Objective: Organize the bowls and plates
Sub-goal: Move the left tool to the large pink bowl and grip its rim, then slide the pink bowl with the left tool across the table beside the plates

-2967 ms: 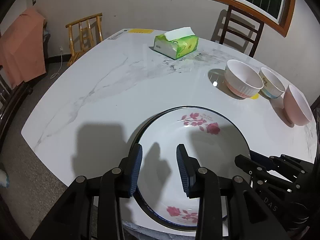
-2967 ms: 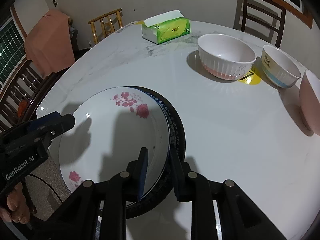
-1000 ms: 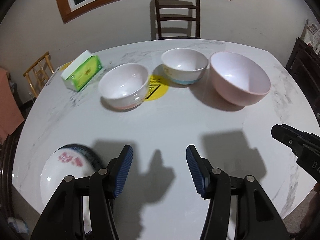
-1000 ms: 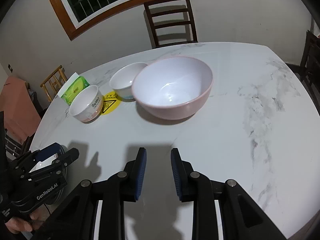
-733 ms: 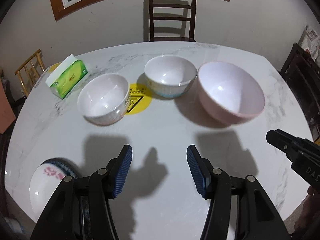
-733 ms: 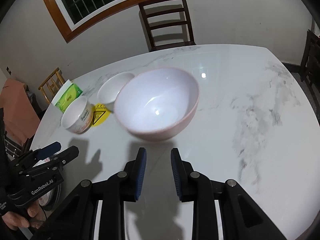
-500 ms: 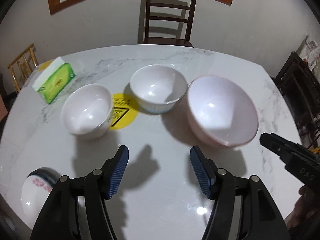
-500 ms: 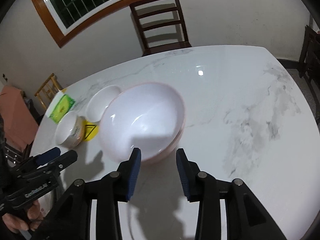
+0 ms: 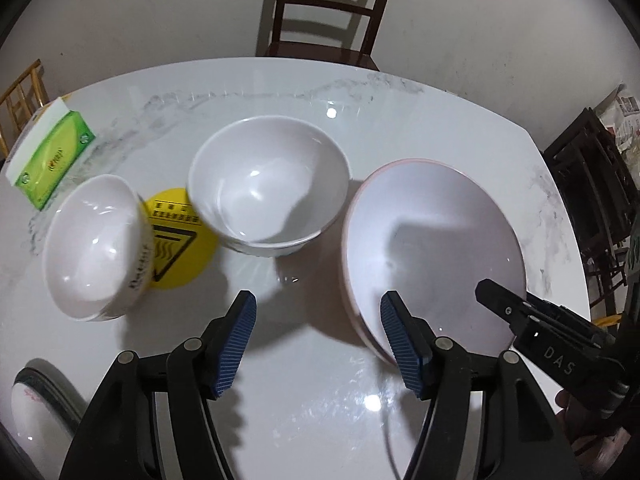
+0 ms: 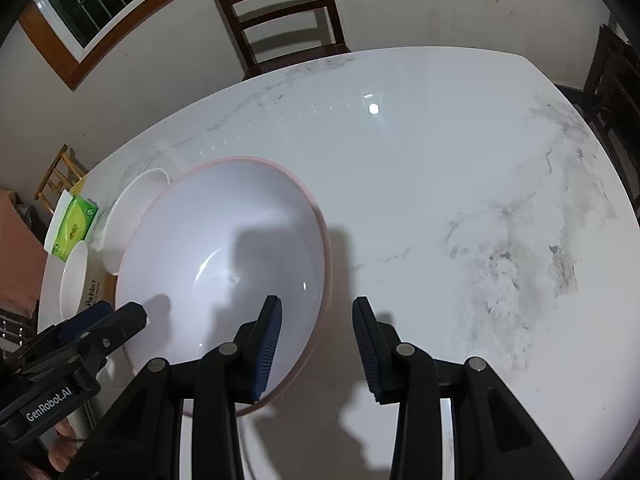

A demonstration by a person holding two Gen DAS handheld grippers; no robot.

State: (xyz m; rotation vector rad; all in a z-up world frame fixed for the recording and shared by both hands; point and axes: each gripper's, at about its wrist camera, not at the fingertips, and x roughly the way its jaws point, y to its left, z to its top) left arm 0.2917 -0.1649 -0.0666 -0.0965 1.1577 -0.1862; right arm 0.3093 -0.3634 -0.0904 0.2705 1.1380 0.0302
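A large pink bowl (image 9: 432,240) (image 10: 224,256) stands on the white marble table (image 10: 440,200). My right gripper (image 10: 318,320) is open, and the bowl's near right rim lies between its jaws without the pads pressing on it. My left gripper (image 9: 318,320) is open with bare table between its fingers; its right finger overlaps the pink bowl's near left rim. A white bowl (image 9: 268,196) and a ribbed white bowl (image 9: 96,248) stand to the left. Two stacked plates (image 9: 32,404) lie at the lower left edge.
A round yellow warning sticker (image 9: 176,252) lies between the two white bowls. A green tissue box (image 9: 52,160) sits at the far left. Dark wooden chairs (image 9: 324,20) stand behind the table and at the right.
Both grippers let go of the plates, swung right and closed in on the bowls, which now look much larger. Both pairs of jaws stand wider, and the right one now straddles the pink bowl's rim.
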